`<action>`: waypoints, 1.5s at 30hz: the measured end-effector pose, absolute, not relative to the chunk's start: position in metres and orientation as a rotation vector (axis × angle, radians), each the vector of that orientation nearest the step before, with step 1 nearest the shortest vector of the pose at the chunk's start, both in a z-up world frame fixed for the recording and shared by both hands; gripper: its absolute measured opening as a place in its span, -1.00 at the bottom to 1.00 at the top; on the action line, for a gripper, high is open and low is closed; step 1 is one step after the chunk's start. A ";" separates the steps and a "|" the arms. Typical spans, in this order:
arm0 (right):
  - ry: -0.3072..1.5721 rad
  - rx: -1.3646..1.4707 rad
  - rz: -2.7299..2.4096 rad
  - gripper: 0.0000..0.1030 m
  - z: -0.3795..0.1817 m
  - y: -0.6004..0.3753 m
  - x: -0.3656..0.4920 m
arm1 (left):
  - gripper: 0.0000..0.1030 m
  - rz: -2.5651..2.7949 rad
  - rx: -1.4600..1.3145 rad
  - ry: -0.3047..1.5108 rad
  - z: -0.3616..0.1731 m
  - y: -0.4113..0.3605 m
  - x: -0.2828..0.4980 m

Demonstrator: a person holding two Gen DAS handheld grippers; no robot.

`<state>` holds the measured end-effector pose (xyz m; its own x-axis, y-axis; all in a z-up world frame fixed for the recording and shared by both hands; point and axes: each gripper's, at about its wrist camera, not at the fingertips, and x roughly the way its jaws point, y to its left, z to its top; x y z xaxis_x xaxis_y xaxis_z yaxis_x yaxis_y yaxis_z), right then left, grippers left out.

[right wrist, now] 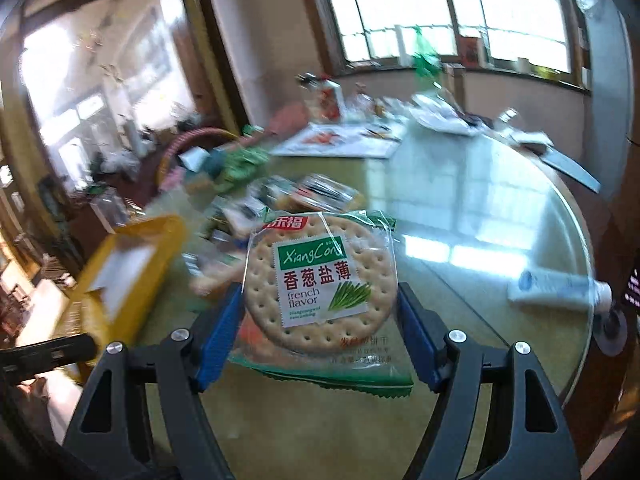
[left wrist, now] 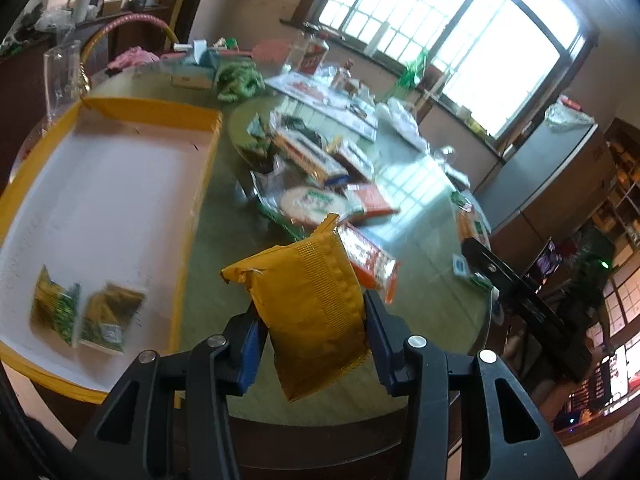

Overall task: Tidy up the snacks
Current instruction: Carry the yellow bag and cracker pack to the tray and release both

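Nearest the left wrist camera, the left gripper [left wrist: 314, 334] has its blue pads about half closed on a yellow snack packet [left wrist: 308, 308], which stands upright between them with its crimped top edge pointing away from the claw and its lower corner hanging below the pads. Ahead of this claw and a little to its right lies a red-and-white snack packet [left wrist: 370, 258] on the glass tabletop [left wrist: 420, 240]; beyond that is a loose pile of snack packets [left wrist: 312, 156]. To the claw's left sits a shallow yellow-rimmed tray [left wrist: 100, 200] with a white floor, and in its near corner lie two small green-and-gold packets [left wrist: 86, 312], side by side and blurred.

In the right wrist view, the right gripper [right wrist: 320, 320] stands fairly wide, its blue pads pressed on either side of a clear-wrapped round cracker packet [right wrist: 320, 280] with a green and white label. The packet is held clear above the tabletop, label toward the camera, its green serrated edge hanging below the pads. To the right of this claw a white tube [right wrist: 560, 290] lies on the glass; to its left the yellow tray shows, blurred, and the snack pile lies just behind the held packet.
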<state>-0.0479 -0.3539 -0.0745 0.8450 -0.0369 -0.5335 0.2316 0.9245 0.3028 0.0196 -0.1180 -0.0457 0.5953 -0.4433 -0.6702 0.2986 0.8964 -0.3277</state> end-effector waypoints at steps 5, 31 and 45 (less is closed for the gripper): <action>0.502 0.328 -0.018 0.46 -0.047 -0.318 -0.043 | -0.10 -0.334 -0.179 0.749 -0.025 -0.089 0.027; 0.762 0.142 0.354 0.46 -0.079 -0.115 0.081 | -0.10 0.044 -0.157 0.855 -0.064 0.040 0.092; 0.819 0.055 0.353 0.62 -0.099 -0.087 0.113 | 0.51 0.059 -0.265 0.902 -0.082 0.061 0.092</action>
